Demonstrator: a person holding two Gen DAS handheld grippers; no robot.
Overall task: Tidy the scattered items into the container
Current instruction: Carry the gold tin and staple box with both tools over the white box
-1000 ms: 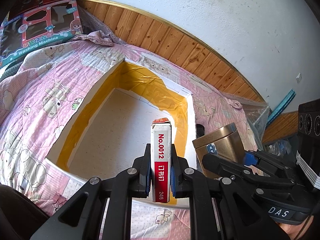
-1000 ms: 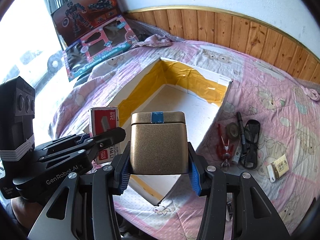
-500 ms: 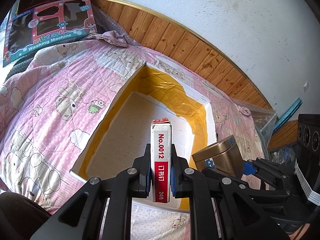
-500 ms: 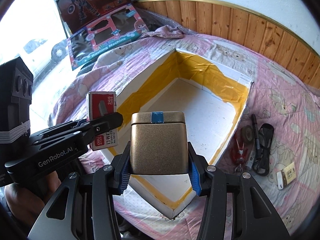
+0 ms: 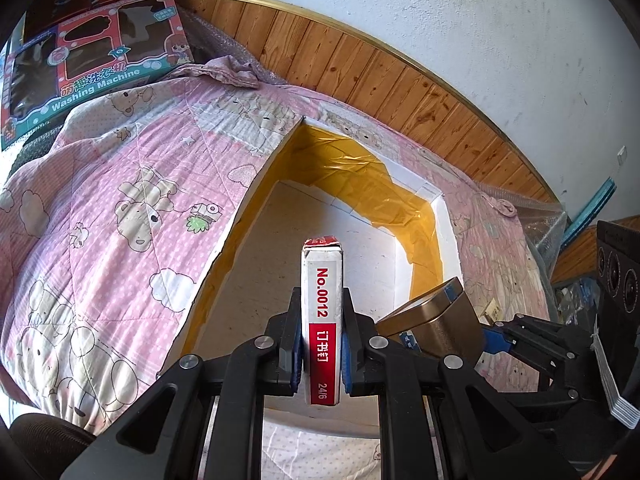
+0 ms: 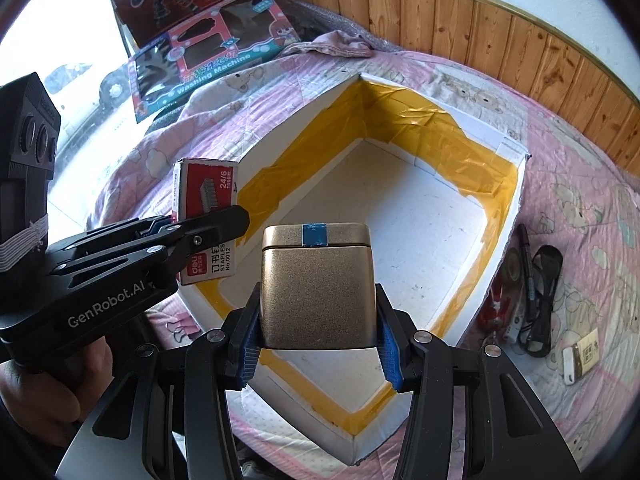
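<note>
Both wrist views overlook the foam box [image 5: 448, 240] closely.

One staple box [image 5: 322, 320], one gold tin [image 6: 318, 286], two toy boxes [image 6: 212, 60].

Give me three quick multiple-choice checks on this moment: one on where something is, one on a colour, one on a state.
1. Where do the black pen and black cord lie?
A. inside the foam box
B. on the quilt to the right of the foam box
C. on the toy boxes

2. What colour is the tape strip on the gold tin?
A. blue
B. green
C. white

3. What state is the left hand-held gripper in?
A. open and empty
B. shut on the staple box
C. shut on the pen

Answers:
1 B: both rest on the pink quilt outside the wall of the foam box.
2 A: a blue strip crosses the tin's lid seam, in the right hand-held gripper.
3 B: its pads press both sides of the staple box.
</note>
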